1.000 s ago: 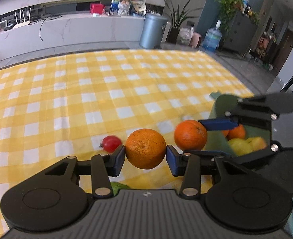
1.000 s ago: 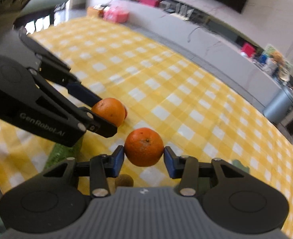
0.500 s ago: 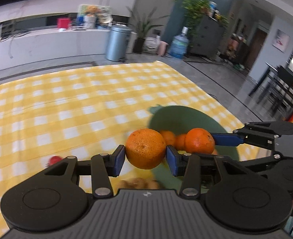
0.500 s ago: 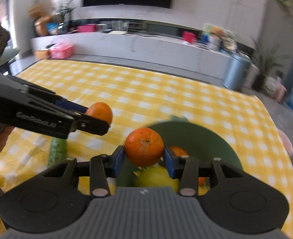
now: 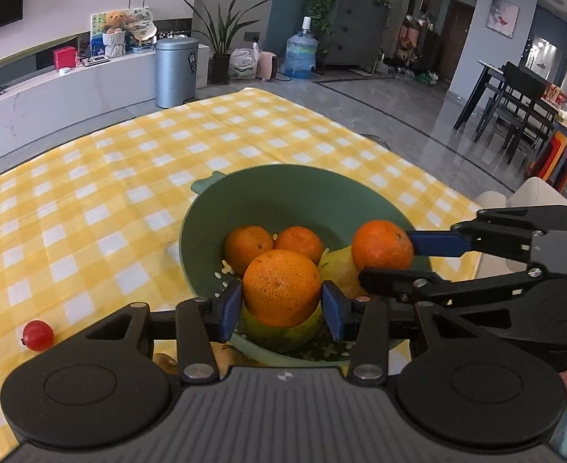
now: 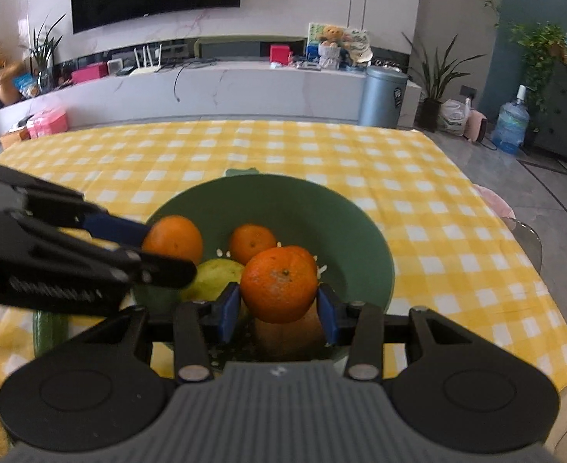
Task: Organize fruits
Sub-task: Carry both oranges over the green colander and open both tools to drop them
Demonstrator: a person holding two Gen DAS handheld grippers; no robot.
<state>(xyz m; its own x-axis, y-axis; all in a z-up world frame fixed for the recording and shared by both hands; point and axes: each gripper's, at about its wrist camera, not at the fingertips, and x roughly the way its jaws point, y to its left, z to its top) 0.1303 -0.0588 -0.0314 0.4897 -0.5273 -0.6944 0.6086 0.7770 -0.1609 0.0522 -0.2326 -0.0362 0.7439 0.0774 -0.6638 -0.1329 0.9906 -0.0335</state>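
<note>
Left gripper [image 5: 282,306] clenched on 1 orange [image 5: 281,288], right gripper [image 6: 279,308] on another orange [image 6: 279,283]; both above bowl [image 5: 283,189], not yet dropped. Below the jaws: 2 oranges, 2 yellow-green fruits. Left on cloth: red fruit [image 5: 38,335], cucumber [image 6: 49,332].

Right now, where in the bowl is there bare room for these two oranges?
Free: the bowl's far and right inner wall, beyond the two small oranges. Crowded: near side, where the pear and a green fruit lie under both grippers' oranges.
</note>
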